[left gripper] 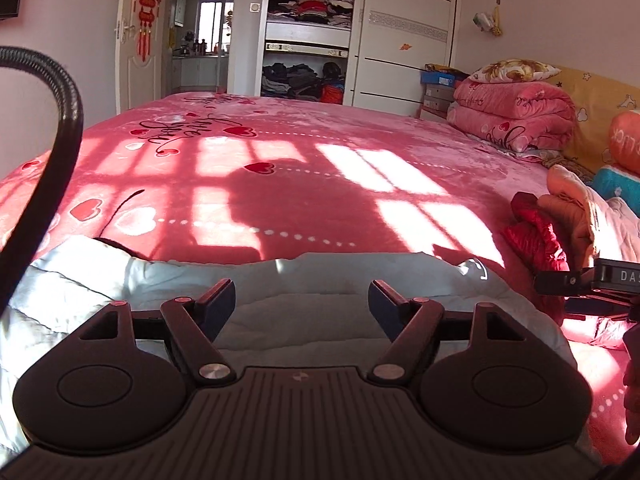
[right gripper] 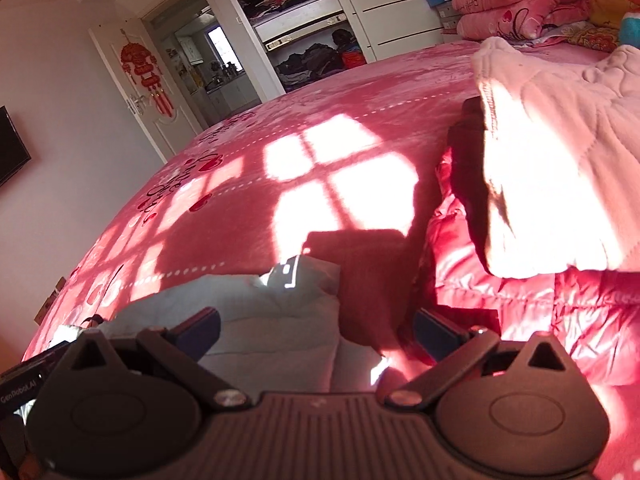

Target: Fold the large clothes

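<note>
Already folded into a thick bundle, the pale grey padded jacket [left gripper: 280,280] lies at the near edge of the bed [left gripper: 304,168], its far fold running straight across, which reads as a finished fold laid flat where the person can reach it. It sits just ahead of and below the left gripper [left gripper: 302,304], whose fingers [left gripper: 218,300] stand spread wide with nothing between them, so the jacket is let go, not pinched. From the right wrist view the same grey bundle [right gripper: 256,320] lies ahead and to the left of the right gripper [right gripper: 316,328]; its fingers [right gripper: 438,332] are likewise parted and empty, framing bare bedspread. To the right waits a heap of unfolded clothes: a red puffer coat [right gripper: 520,300] with a cream quilted garment [right gripper: 560,168] draped over it, probably kept beside the working space as the next pieces. Farther off, folded pink quilts [left gripper: 516,116] are stacked by the headboard.
</note>
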`<action>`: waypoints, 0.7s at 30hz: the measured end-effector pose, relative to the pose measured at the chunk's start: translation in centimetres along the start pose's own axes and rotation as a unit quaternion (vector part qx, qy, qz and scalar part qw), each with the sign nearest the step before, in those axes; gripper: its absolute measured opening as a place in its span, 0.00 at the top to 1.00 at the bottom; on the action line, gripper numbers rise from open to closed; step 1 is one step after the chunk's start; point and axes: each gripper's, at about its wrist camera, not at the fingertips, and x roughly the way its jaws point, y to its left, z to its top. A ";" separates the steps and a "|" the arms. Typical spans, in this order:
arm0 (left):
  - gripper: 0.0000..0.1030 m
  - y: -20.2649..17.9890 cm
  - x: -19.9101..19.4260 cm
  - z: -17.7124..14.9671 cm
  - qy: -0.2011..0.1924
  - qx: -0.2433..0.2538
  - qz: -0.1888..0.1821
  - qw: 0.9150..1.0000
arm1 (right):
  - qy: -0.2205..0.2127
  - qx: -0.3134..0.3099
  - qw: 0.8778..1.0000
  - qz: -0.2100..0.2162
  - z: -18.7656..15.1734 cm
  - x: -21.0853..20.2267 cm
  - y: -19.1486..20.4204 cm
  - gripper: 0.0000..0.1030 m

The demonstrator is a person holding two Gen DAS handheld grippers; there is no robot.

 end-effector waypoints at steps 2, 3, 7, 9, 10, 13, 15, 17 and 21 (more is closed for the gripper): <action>0.15 -1.6 0.4 -0.1 0.005 0.014 -0.008 1.000 | -0.012 0.007 1.000 -0.009 -0.4 -0.6 -0.4 0.01; 0.15 -2.1 0.6 -0.1 0.009 0.014 -0.010 1.000 | -0.019 0.009 1.000 -0.007 -0.6 -0.9 -0.3 0.01; 0.15 -2.8 2.0 -0.8 0.025 0.006 -0.012 1.000 | -0.010 -0.026 1.000 0.004 -1.3 -0.3 1.3 0.01; 0.15 -3.0 2.8 -1.1 0.032 0.009 -0.004 0.999 | 0.010 -0.047 0.999 -0.009 -2.0 0.8 1.9 0.01; 0.15 -2.9 3.0 -1.3 0.034 0.007 -0.002 0.999 | 0.023 -0.057 0.998 -0.017 -2.4 1.4 2.0 0.01; 0.14 -2.8 3.5 -1.9 0.040 0.001 0.001 0.999 | 0.048 -0.076 0.995 -0.034 -3.1 2.9 2.2 0.01; 0.12 -2.9 3.9 -2.3 0.041 0.006 0.006 0.999 | 0.060 -0.072 0.995 -0.034 -3.2 3.5 2.0 0.01; 0.11 -2.9 4.2 -2.6 0.041 0.009 0.009 0.999 | 0.066 -0.070 0.995 -0.034 -3.2 4.0 1.7 0.01; 0.10 -3.0 4.7 -3.3 0.039 0.015 0.012 0.999 | 0.071 -0.084 0.993 -0.037 -3.7 4.2 1.6 0.01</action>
